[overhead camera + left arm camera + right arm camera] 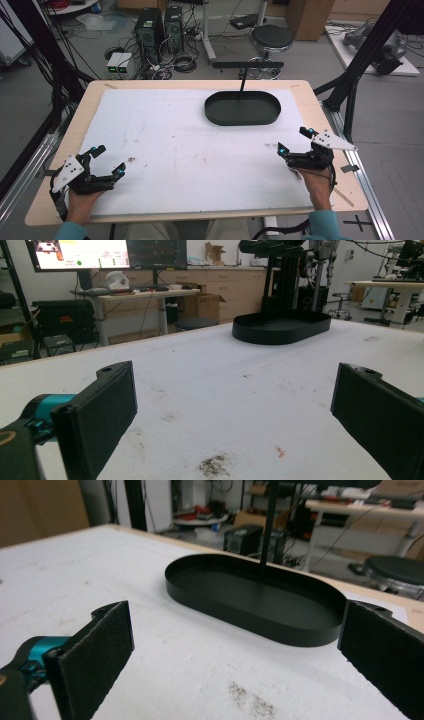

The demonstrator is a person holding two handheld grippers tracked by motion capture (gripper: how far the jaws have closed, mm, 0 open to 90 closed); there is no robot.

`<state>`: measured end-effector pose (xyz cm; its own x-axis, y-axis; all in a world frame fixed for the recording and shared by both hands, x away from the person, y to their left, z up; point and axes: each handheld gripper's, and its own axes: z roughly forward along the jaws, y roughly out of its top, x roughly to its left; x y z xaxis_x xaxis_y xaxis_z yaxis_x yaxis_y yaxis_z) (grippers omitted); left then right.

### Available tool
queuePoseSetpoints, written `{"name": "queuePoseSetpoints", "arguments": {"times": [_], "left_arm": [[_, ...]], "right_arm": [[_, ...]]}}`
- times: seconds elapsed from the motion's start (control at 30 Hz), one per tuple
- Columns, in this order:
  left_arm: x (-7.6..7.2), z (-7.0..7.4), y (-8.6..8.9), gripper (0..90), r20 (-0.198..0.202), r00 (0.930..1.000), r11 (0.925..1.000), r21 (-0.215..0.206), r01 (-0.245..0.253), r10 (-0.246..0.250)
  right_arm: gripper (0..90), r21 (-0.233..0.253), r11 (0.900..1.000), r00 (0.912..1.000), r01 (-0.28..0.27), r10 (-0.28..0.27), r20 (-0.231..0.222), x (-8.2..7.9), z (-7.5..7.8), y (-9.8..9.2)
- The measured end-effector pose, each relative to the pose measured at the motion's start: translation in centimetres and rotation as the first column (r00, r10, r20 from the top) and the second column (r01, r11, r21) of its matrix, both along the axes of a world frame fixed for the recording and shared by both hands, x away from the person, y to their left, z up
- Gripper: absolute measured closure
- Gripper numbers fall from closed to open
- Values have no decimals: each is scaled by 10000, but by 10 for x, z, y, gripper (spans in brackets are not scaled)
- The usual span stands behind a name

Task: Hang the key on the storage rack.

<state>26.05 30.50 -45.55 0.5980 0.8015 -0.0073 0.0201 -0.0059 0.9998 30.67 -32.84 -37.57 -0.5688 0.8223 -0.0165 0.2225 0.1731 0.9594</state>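
The black oval tray (pixel 242 108) stands near the far edge of the worktop (pixel 165 145), a little to the right of the middle, flat on the white cover. Nothing lies inside it. A thin black post rises at its far rim, and I cannot tell if the post is fixed to the tray or stands behind it.

The left tongs (pixel 107 160) rest near the near left corner, with the jaws wide apart and nothing between them. The right tongs (pixel 295 141) are close to the right edge, also wide and holding nothing. They are the nearer of the 2 to the tray, but not touching it.

I judge that the tray is stiff, probably thin metal or hard plastic, and rather light. Its wall is low and upright, and the matte surface looks smooth, so it may slip between the pads. The best place to hold is the wall at the near right curve, with 1 jaw inside and 1 outside. A grip at 1 end could let the tray tilt, so a firm pinch is needed.
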Motion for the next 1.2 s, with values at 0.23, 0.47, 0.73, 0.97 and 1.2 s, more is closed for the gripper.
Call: {"name": "queuePoseSetpoints", "arguments": {"times": [0.23, 0.47, 0.73, 0.97, 1.2], "left_arm": [[0, 0, 0, 51, 13, 10000, 10000, 17, -15, 15], [1, 0, 0, 50, -29, 10000, 10000, -64, -26, 26], [1, 0, 0, 50, -18, 10000, 10000, -33, -21, 21], [1, 0, 0, 50, -24, 10000, 10000, -35, -26, 26], [1, 0, 0, 50, -34, 10000, 10000, -34, -26, 26]], "right_arm": [[6, -1674, 9791, 9836, -1153, 890, -1569, 16, 21, -10], [55, -2506, 9381, 9493, -2390, 1715, -2634, 26, 31, -20], [54, -3242, 8968, 9234, -3011, 1894, -3339, 31, 30, -25], [54, -3623, 8467, 8764, -3897, 2199, -4285, 38, 18, -29], [55, -3754, 8186, 8404, -4346, 2188, -4958, 44, 8, -30]]}}
